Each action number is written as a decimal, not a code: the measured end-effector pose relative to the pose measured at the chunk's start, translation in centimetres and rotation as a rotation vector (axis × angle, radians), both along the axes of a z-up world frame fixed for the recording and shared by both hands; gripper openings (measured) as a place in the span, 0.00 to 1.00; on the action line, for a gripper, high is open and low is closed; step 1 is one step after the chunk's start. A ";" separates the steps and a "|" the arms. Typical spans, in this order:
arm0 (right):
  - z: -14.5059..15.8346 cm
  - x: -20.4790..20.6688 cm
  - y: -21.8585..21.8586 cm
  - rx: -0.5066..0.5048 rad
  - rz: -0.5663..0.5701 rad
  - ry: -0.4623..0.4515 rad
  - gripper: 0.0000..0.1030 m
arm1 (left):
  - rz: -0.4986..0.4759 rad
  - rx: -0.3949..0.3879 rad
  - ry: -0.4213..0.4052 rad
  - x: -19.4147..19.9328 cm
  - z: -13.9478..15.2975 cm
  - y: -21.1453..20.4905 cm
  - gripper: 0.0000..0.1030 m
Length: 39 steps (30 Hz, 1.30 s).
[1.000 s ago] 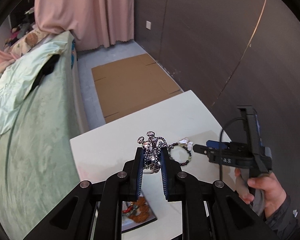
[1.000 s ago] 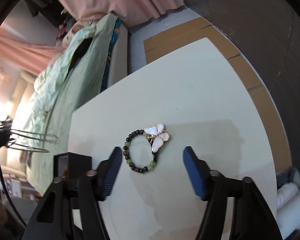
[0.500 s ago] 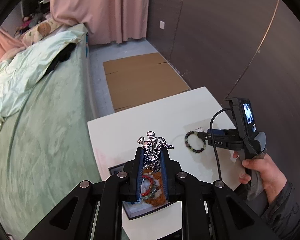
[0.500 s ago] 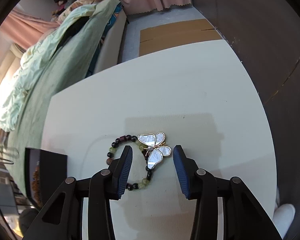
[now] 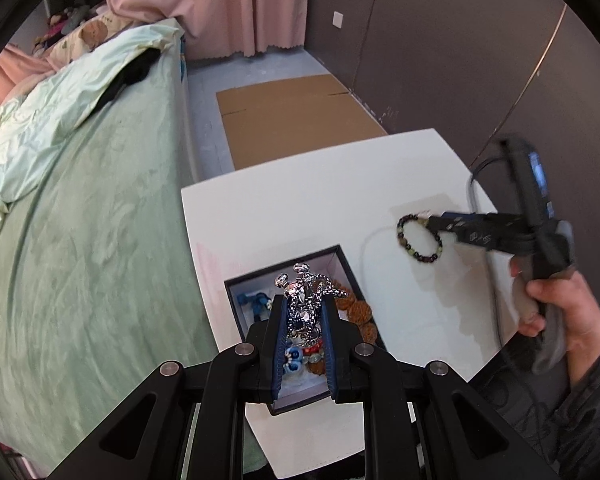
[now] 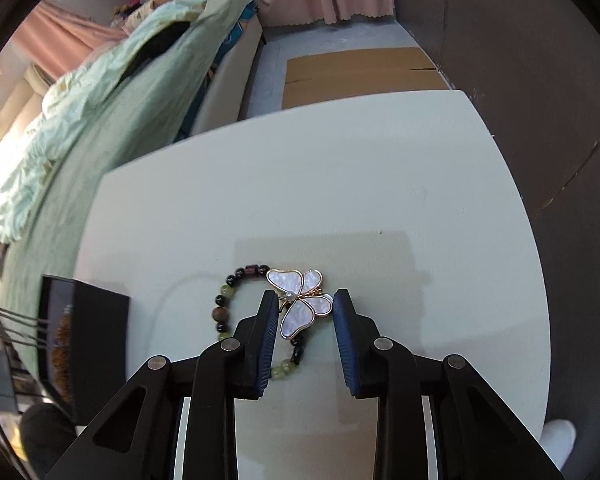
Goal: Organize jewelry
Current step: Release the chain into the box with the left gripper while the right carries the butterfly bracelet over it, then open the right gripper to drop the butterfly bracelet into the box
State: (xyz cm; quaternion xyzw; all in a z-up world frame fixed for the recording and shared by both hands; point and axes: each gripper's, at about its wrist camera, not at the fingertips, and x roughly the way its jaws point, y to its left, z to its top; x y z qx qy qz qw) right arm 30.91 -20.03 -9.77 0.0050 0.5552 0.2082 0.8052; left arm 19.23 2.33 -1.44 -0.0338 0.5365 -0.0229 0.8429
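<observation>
My left gripper (image 5: 304,302) is shut on a bunched silver chain (image 5: 306,292) and hangs over the open black jewelry box (image 5: 284,270), which holds several beaded pieces. On the white table (image 6: 340,184) lies a beaded bracelet (image 6: 220,300) with a pearly butterfly charm (image 6: 296,312). My right gripper (image 6: 305,300) points down over it. Its jaws are closing with the butterfly between them, the pads right at the wing edges. The left wrist view shows the right gripper (image 5: 440,226) at the bracelet (image 5: 404,240), held by a person's hand (image 5: 560,304).
The box (image 6: 96,308) stands near the table's left edge. A green-covered bed (image 5: 80,240) runs along that side. Flat cardboard (image 5: 296,120) lies on the floor beyond the table, and a dark wall (image 5: 440,60) stands on the right.
My left gripper has carried the chain back and down from over the bare table to above the box. The right jaws have narrowed from wide around the bracelet to close beside the butterfly.
</observation>
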 end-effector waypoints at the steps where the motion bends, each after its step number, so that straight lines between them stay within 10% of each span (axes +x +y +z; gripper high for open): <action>1: 0.5 -0.2 -0.4 0.026 -0.005 -0.003 0.29 | 0.000 -0.002 0.005 0.0 -0.2 0.0 0.17; 14: 4.4 -2.6 -0.6 0.273 0.027 -0.031 0.29 | 0.051 -0.059 0.084 0.6 -2.9 1.0 0.18; 20: 5.4 -3.8 1.5 0.340 0.102 -0.043 0.29 | 0.100 -0.144 0.048 -0.3 -1.9 3.1 0.68; 39: 5.2 -9.0 12.8 0.359 0.380 -0.053 0.29 | 0.143 -0.137 -0.003 -2.2 -0.5 6.9 0.68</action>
